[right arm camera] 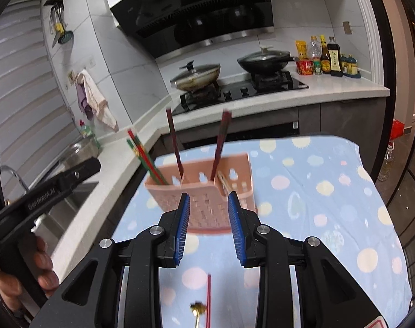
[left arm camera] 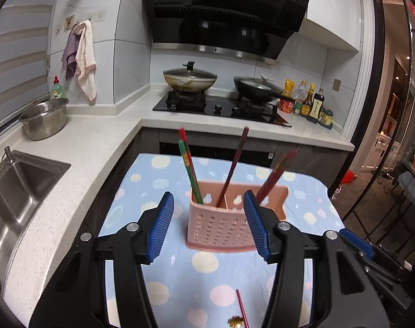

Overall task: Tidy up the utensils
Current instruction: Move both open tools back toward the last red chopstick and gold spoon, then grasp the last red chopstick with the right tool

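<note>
From the left wrist camera, the left gripper (left arm camera: 208,225) hangs with its blue-padded jaws spread wide and nothing between them. Just ahead stands the pink perforated plastic utensil holder (left arm camera: 221,224) on the blue dotted tablecloth (left arm camera: 141,191). Red and green chopsticks (left arm camera: 189,168) lean in its left compartment and dark red chopsticks (left arm camera: 236,164) stand further right. A single red chopstick (left arm camera: 242,309) lies on the cloth below the jaws, beside a small gold-tipped utensil (left arm camera: 236,321) (too blurred to identify).

From the right wrist camera, the right gripper (right arm camera: 208,228) is likewise released and empty, its jaws framing the holder (right arm camera: 204,191) just beyond. The loose red chopstick (right arm camera: 208,299) lies beneath it.
</note>
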Action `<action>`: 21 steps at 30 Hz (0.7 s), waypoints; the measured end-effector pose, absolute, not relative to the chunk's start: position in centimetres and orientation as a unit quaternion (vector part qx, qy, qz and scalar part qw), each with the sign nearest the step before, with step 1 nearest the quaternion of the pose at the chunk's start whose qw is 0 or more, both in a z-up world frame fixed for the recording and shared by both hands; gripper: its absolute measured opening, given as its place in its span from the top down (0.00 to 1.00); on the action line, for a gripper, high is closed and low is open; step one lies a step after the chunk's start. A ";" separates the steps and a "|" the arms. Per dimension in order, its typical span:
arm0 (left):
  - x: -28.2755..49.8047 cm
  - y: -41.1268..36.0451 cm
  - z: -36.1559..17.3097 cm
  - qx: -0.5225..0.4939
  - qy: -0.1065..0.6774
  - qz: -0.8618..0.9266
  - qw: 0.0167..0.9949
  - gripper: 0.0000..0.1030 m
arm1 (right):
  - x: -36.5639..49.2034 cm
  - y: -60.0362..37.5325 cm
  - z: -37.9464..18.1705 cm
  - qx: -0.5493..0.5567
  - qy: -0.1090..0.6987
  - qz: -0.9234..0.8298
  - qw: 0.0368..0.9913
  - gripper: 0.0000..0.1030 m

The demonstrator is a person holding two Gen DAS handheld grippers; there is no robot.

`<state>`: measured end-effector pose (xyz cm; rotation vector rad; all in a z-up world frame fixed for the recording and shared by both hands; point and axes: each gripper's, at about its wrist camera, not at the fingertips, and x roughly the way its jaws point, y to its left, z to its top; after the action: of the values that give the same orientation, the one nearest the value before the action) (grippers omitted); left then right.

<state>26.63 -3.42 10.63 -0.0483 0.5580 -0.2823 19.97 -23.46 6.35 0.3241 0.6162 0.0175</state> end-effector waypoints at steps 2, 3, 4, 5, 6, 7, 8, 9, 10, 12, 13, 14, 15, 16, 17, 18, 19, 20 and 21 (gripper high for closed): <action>25.8 -3.3 9.5 -0.022 0.286 -0.139 0.948 0.51 | 18.8 -23.0 5.2 0.153 0.318 0.012 0.935 0.72; 25.4 -3.3 9.0 -0.022 0.292 -0.139 0.946 0.51 | 18.1 -22.7 4.5 0.151 0.328 0.013 0.933 0.72; 25.0 -3.2 8.5 -0.020 0.297 -0.138 0.945 0.51 | 17.5 -22.5 3.9 0.150 0.334 0.014 0.930 0.72; 24.5 -3.2 7.8 -0.018 0.303 -0.138 0.943 0.51 | 16.8 -22.3 3.2 0.150 0.343 0.016 0.927 0.72; 24.1 -3.1 7.2 -0.018 0.311 -0.137 0.940 0.51 | 16.1 -22.1 2.5 0.149 0.352 0.017 0.924 0.72; 23.7 -3.1 6.5 -0.018 0.319 -0.134 0.938 0.51 | 15.6 -21.9 1.9 0.148 0.359 0.018 0.921 0.72; 23.3 -3.0 5.9 -0.018 0.324 -0.132 0.937 0.51 | 14.9 -21.7 1.2 0.145 0.368 0.018 0.918 0.72; 22.8 -3.0 5.3 -0.018 0.330 -0.128 0.935 0.51 | 14.2 -21.4 0.5 0.141 0.376 0.018 0.916 0.72; 22.5 -2.9 4.7 -0.018 0.337 -0.126 0.933 0.51 | 13.7 -21.2 -0.1 0.138 0.383 0.018 0.913 0.72; 21.5 -2.8 3.2 -0.019 0.355 -0.127 0.926 0.51 | 12.4 -20.7 -1.6 0.129 0.400 0.019 0.907 0.72; 20.9 -2.9 2.5 -0.017 0.364 -0.125 0.923 0.51 | 11.9 -20.3 -2.3 0.123 0.407 0.018 0.905 0.72; 20.5 -2.8 1.9 -0.015 0.369 -0.125 0.921 0.51 | 11.2 -20.0 -3.0 0.117 0.415 0.018 0.902 0.72; 20.0 -2.7 1.2 -0.013 0.376 -0.124 0.918 0.51 | 10.6 -19.8 -3.7 0.114 0.423 0.021 0.899 0.72; 19.4 -2.6 0.4 -0.012 0.384 -0.123 0.915 0.51 | 10.1 -19.6 -4.2 0.113 0.429 0.024 0.896 0.72; 18.9 -2.5 -0.2 -0.012 0.391 -0.122 0.912 0.51 | 9.6 -19.3 -4.9 0.113 0.437 0.027 0.892 0.72; 18.5 -2.4 -0.8 -0.011 0.398 -0.120 0.909 0.51 | 9.1 -19.1 -5.5 0.112 0.444 0.030 0.889 0.72; 18.0 -2.2 -1.5 -0.010 0.406 -0.117 0.906 0.51 | 8.7 -18.8 -5.9 0.109 0.450 0.033 0.886 0.72; 17.7 -2.1 -2.0 -0.010 0.411 -0.115 0.904 0.51 | 8.2 -18.6 -6.4 0.107 0.456 0.036 0.883 0.72; 17.3 -1.8 -2.6 -0.011 0.418 -0.112 0.902 0.51 | 7.7 -18.3 -6.9 0.105 0.463 0.040 0.879 0.72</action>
<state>17.26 -1.83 -2.61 -0.0220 0.8644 -0.2313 7.67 -18.29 -6.88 0.2199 0.9659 0.0834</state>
